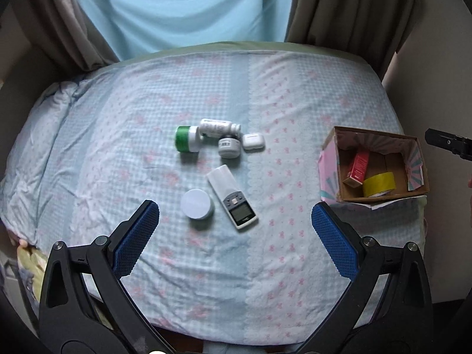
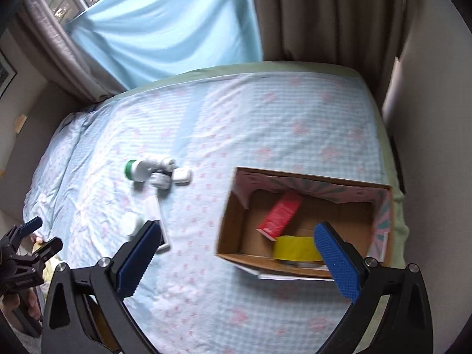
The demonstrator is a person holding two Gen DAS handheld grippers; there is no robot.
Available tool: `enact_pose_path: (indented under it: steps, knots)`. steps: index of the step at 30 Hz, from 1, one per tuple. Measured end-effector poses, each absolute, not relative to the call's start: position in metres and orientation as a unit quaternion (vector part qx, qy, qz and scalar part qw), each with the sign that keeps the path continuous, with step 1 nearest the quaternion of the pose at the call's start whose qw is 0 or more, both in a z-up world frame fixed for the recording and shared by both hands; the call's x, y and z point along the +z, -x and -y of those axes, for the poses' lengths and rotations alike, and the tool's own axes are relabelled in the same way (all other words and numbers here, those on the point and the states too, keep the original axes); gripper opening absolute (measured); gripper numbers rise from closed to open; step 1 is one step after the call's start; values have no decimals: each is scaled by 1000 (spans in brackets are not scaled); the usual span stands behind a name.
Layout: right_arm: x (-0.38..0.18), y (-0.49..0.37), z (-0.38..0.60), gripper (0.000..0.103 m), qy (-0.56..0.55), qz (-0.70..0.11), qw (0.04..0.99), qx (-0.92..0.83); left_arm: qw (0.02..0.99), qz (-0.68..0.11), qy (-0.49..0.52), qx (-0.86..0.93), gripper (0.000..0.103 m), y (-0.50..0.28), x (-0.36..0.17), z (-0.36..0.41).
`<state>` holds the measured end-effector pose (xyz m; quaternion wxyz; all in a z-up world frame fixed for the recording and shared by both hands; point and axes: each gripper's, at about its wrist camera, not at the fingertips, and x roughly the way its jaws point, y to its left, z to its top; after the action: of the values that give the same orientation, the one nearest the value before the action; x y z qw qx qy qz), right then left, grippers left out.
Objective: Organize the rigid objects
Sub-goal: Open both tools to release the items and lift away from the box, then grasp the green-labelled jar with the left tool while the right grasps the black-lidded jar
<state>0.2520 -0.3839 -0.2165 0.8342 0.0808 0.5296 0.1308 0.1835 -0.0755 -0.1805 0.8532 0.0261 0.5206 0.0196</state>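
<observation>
— Both your grippers gape, jaws apart, empty: left gripper (image 1: 235,226), right gripper (image 2: 236,249).

— Nearest things?

— Your round white lidded jar (image 1: 197,204) lies beside the white remote control (image 1: 232,196). Farther: green-capped white bottle (image 1: 187,139), white earbud case (image 1: 252,141). The cardboard box (image 2: 233,206) holds a red carton (image 2: 280,213) and yellow tape roll (image 2: 296,247).
</observation>
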Motion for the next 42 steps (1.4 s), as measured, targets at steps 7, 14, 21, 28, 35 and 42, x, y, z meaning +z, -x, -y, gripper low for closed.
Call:
enact_pose_path:
  steps: [7, 14, 21, 28, 35, 42]
  knots:
    - [-196, -256, 297, 103, -83, -528, 833, 144, 852, -524, 0, 15, 103, -203, -178, -10]
    - [-202, -272, 211, 103, -116, -539, 825, 126, 838, -544, -33, -24, 103, -247, -191, -69]
    - [-234, -298, 148, 103, -134, -557, 813, 102, 818, -569, -52, -66, 103, -306, -231, -107]
    - [-290, -337, 113, 103, -140, -596, 786, 92, 790, -604, -51, -87, 103, -357, -293, -117]
    - [-362, -383, 98, 103, -143, -636, 754, 87, 759, -645, -33, -86, 103, -401, -368, -115]
    - [-432, -421, 103, 103, -203, -669, 714, 45, 738, -668, -22, -90, 99, -433, -434, -96]
